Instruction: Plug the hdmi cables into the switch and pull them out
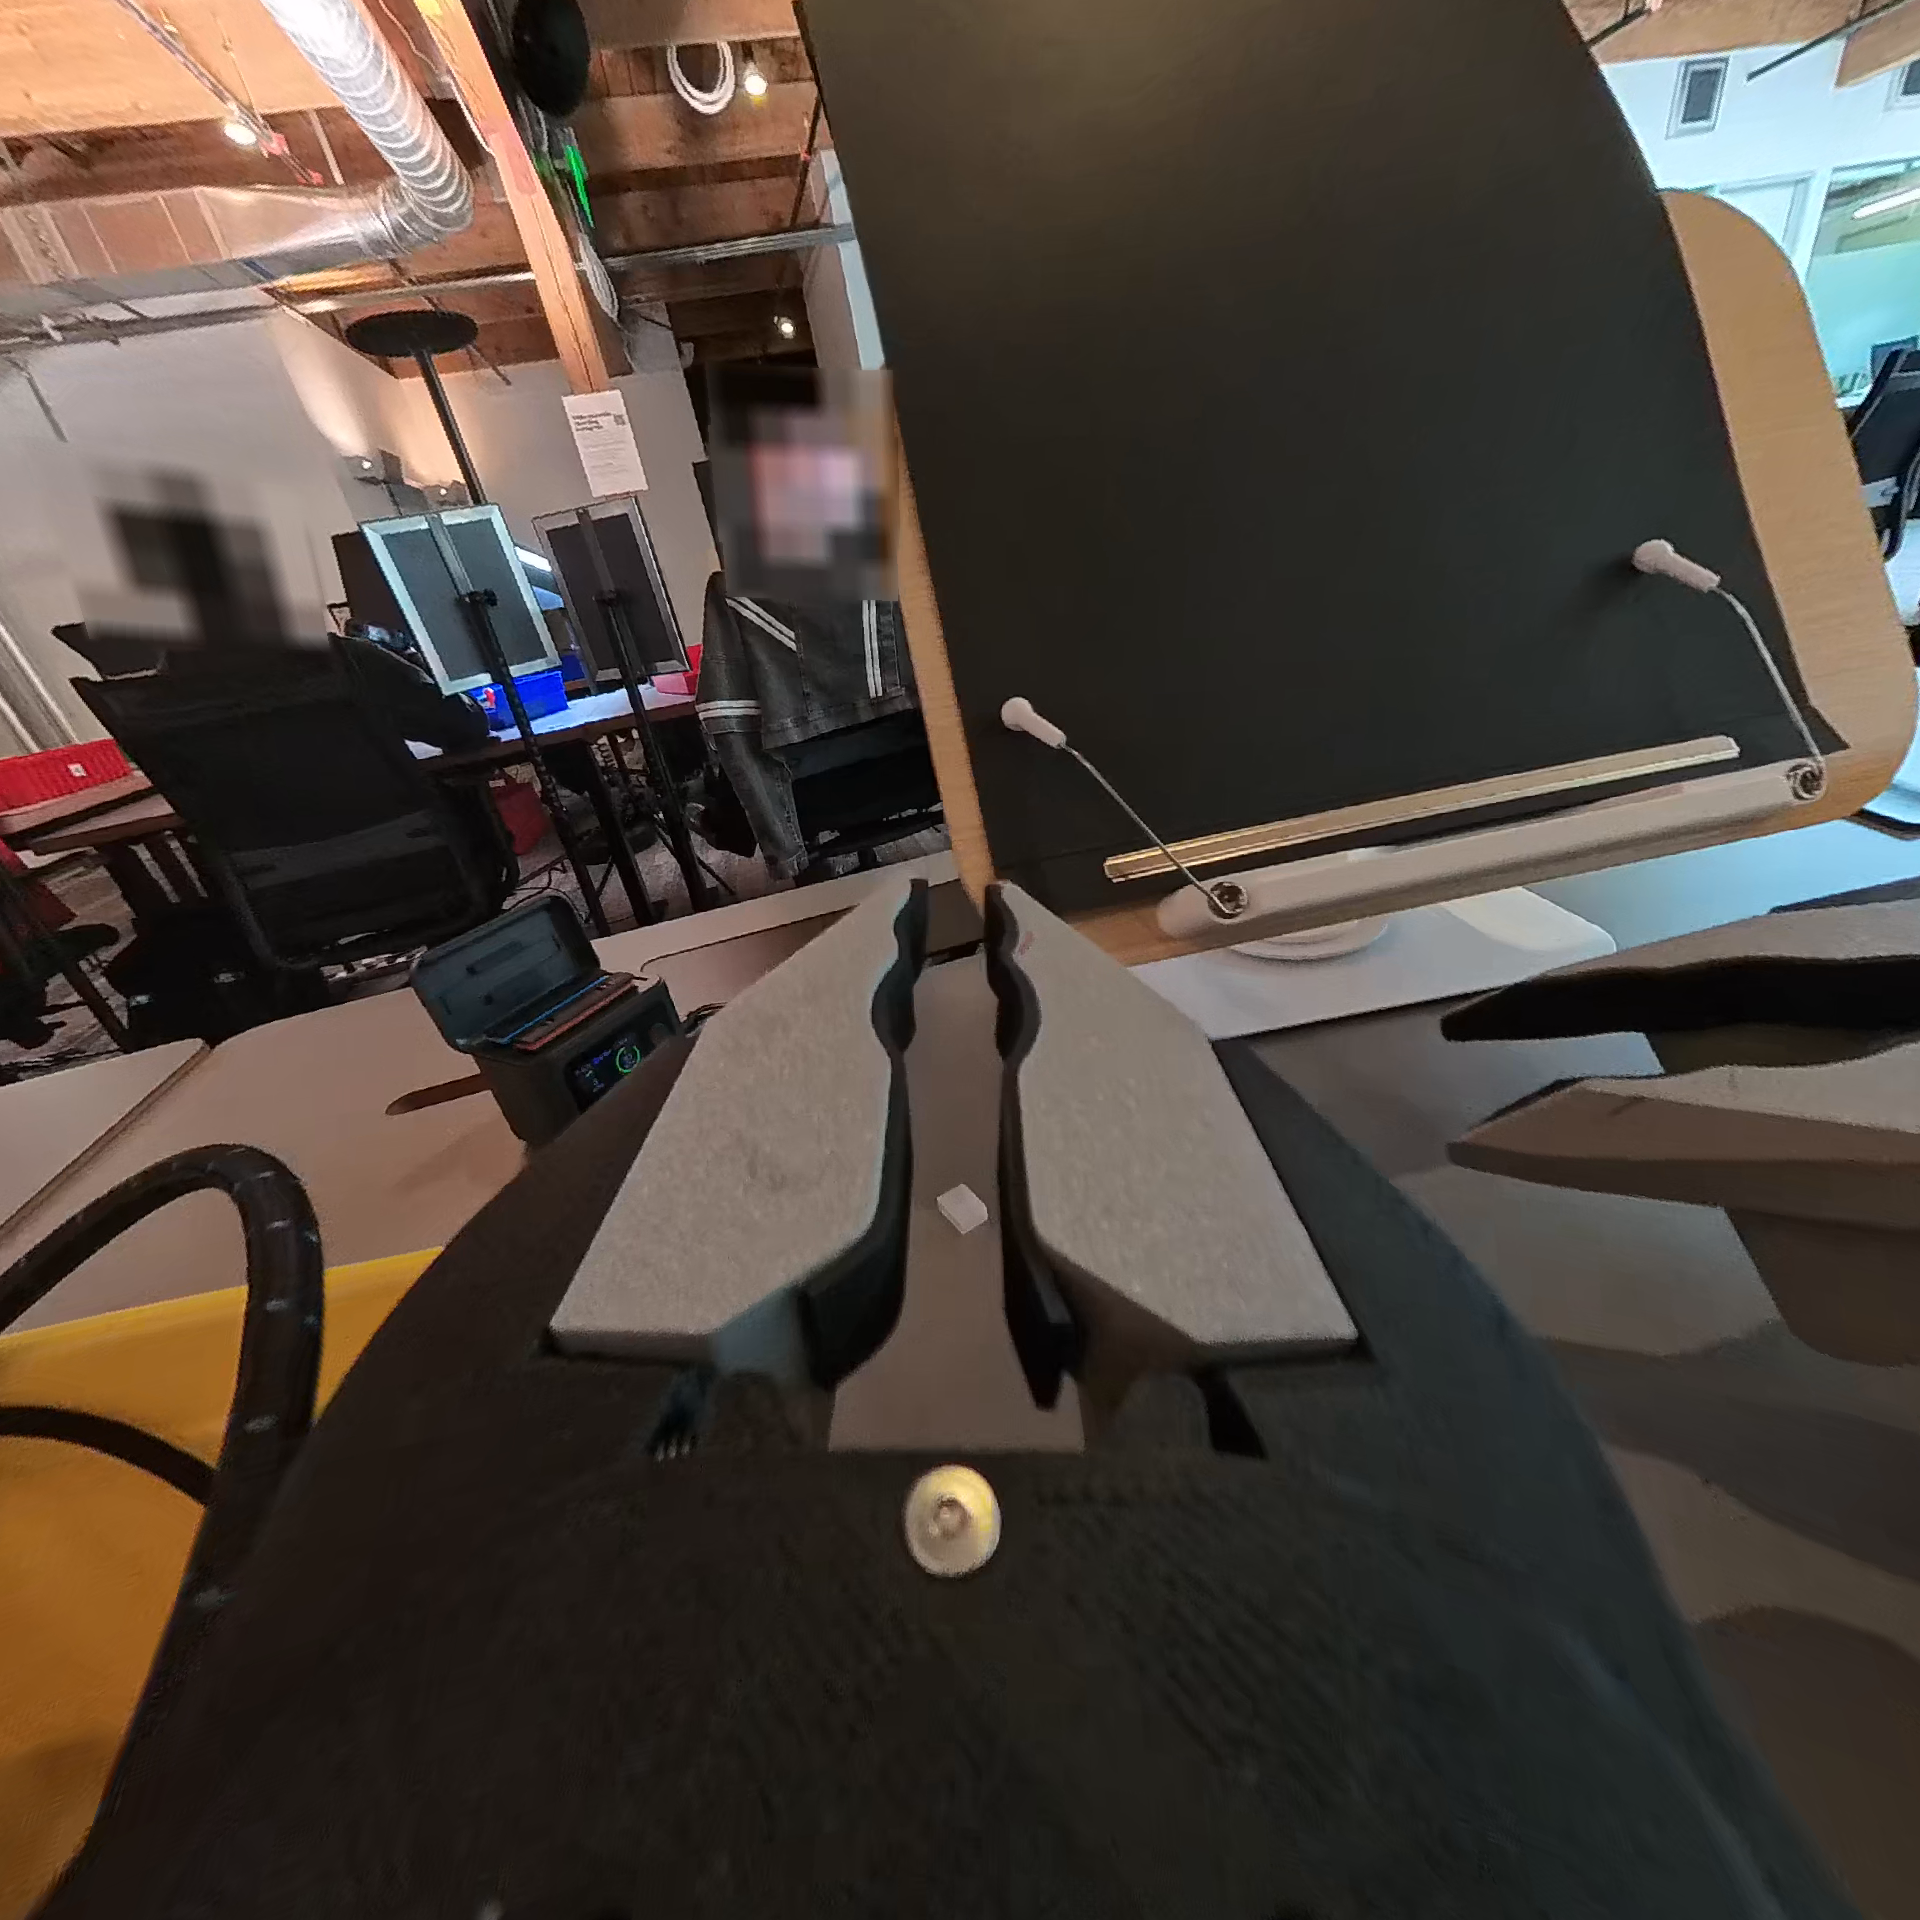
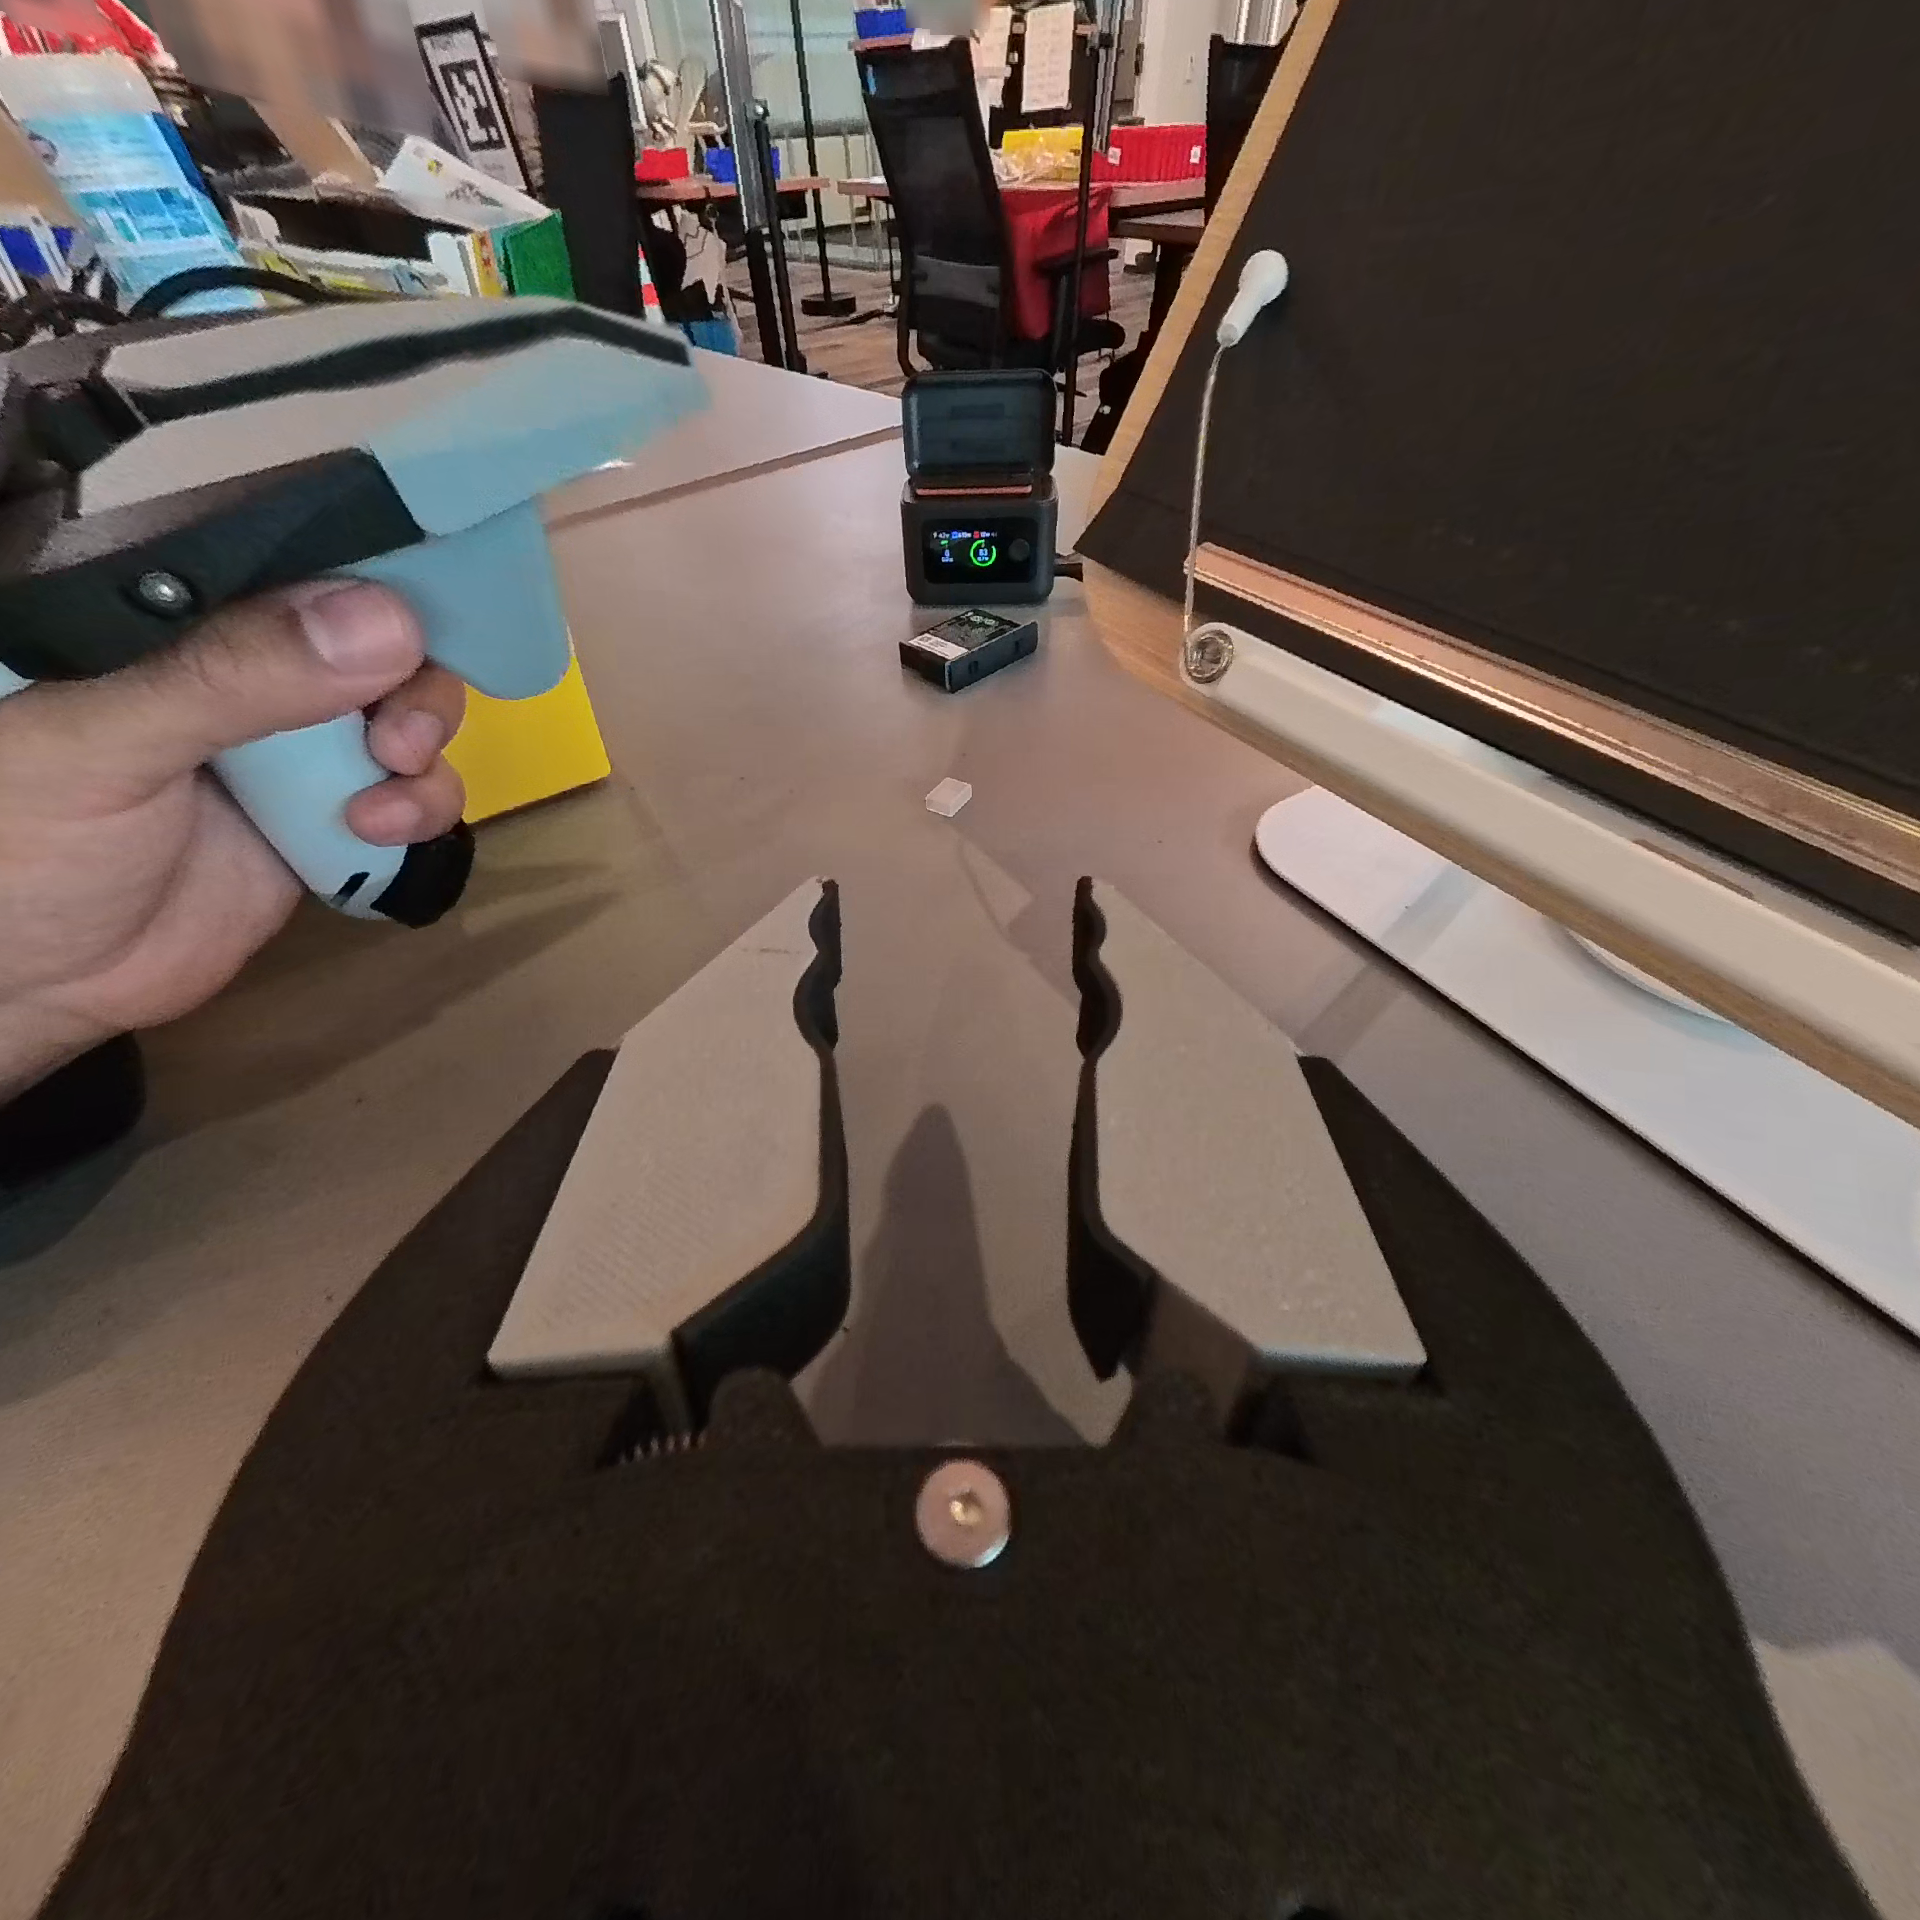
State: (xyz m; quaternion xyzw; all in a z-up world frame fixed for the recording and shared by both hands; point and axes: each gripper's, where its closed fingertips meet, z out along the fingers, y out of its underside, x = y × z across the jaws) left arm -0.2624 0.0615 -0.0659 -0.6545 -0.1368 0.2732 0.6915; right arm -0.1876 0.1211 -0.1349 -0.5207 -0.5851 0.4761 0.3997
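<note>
Two grippers hang above a grey table, neither pinching anything. The left gripper has its fingers drawn close, only a narrow slit showing between the tips; in the right wrist view a hand grips its pale blue handle at far left. The right gripper stands spread wide over bare tabletop. No HDMI cable or switch can be made out in either view. A small clear plastic block lies just beyond the right gripper's tips. Farther off sit a black charger case with lit screen and a battery near it. A tilted book stand fills the right side.
</note>
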